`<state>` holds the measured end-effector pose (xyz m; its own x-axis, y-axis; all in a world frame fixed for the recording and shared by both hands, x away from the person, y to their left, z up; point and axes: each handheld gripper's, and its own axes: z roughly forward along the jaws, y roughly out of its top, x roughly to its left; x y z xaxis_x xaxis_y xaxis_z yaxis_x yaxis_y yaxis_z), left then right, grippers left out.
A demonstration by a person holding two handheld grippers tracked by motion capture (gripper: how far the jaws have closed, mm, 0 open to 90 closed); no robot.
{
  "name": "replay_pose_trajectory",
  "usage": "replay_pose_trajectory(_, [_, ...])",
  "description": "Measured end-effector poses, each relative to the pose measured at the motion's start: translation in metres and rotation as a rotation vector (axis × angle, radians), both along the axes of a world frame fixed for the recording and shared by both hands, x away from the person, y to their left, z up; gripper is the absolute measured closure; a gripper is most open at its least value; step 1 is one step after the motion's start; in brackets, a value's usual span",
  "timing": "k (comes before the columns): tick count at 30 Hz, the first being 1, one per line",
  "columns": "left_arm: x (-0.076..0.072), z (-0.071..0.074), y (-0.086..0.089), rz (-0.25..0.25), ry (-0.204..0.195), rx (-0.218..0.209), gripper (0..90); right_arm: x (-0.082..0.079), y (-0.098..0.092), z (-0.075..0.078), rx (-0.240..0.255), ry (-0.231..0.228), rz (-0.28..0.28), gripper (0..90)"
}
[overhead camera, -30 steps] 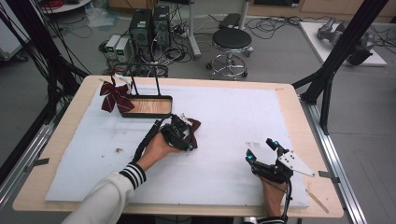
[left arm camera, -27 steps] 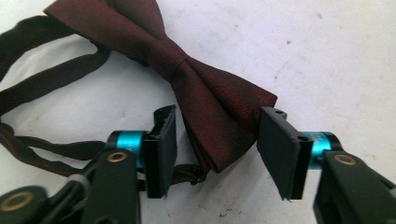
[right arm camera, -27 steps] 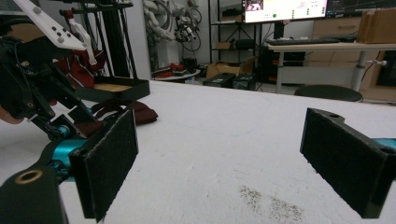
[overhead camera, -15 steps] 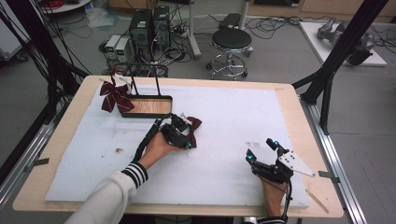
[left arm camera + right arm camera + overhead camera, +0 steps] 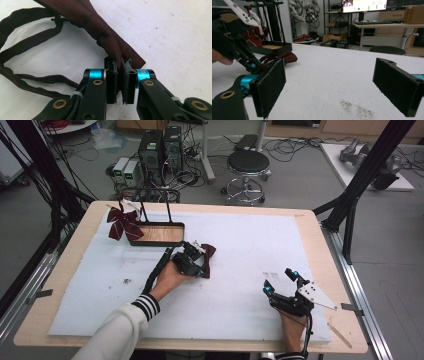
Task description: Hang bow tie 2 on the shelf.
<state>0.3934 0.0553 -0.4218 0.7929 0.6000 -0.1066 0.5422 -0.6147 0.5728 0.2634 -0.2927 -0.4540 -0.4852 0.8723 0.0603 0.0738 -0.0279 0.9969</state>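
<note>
The left gripper [image 5: 119, 82] has just closed and pinches one wing of the dark red bow tie [image 5: 100, 30] lying on the bench [image 5: 320, 250], while the right gripper [image 5: 281, 283] rests well apart, spread wide

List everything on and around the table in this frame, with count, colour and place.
bow tie: 1, dark red, mid-table, pinched in the left tongs
second bow tie: 1, dark red, hanging on the stand's rod
stand tray: 1, black rim, wood base, far left
table cover: 1, white
stool: 1, black, beyond the table
left tongs: shut on the bow tie's wing
right tongs: open, near right edge
</note>
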Motion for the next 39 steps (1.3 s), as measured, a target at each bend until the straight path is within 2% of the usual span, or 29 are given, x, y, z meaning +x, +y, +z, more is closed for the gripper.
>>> replay_pose_trajectory(4, [-0.001,0.001,0.0,-0.015,-0.014,0.008,84.5,0.0,0.0,0.0,0.001,0.002,0.001,10.5])
replay_pose_trajectory(11, [-0.004,0.005,0.001,-0.024,-0.053,-0.003,84.6,0.0,0.0,0.0,0.002,0.005,0.002,10.5])
replay_pose_trajectory(15, [-0.008,0.012,0.002,-0.034,-0.098,-0.013,84.6,0.0,0.0,0.0,0.004,0.008,0.002,10.5])
replay_pose_trajectory(16, [-0.008,0.012,0.002,-0.034,-0.098,-0.013,84.6,0.0,0.0,0.0,0.003,0.008,0.003,10.5])
replay_pose_trajectory(18, [-0.011,0.016,0.001,-0.044,-0.129,-0.03,84.6,0.0,0.0,0.0,0.005,0.011,0.003,10.5])
replay_pose_trajectory(19, [-0.011,0.016,0.001,-0.044,-0.129,-0.03,84.6,0.0,0.0,0.0,0.005,0.011,0.003,10.5])
replay_pose_trajectory(20, [-0.013,0.018,0.001,-0.04,-0.15,-0.054,84.6,0.0,0.0,0.0,0.004,0.01,0.003,10.5])
replay_pose_trajectory(27, [-0.016,0.025,0.005,-0.046,-0.201,-0.091,84.6,0.0,0.0,0.0,0.004,0.011,0.003,10.5])
replay_pose_trajectory(30, [-0.019,0.032,0.01,-0.032,-0.228,-0.134,84.6,0.0,0.0,0.0,0.004,0.011,0.004,10.5])
replay_pose_trajectory(33, [-0.02,0.036,0.013,-0.027,-0.243,-0.15,84.5,0.0,0.0,0.0,0.001,0.008,0.003,10.5])
replay_pose_trajectory(34, [-0.021,0.038,0.017,-0.015,-0.252,-0.17,84.6,0.0,0.0,0.0,-0.002,0.004,0.003,10.5])
replay_pose_trajectory(39, [-0.022,0.04,0.023,-0.009,-0.269,-0.165,84.5,0.0,0.0,0.0,0.001,0.009,0.002,10.5])
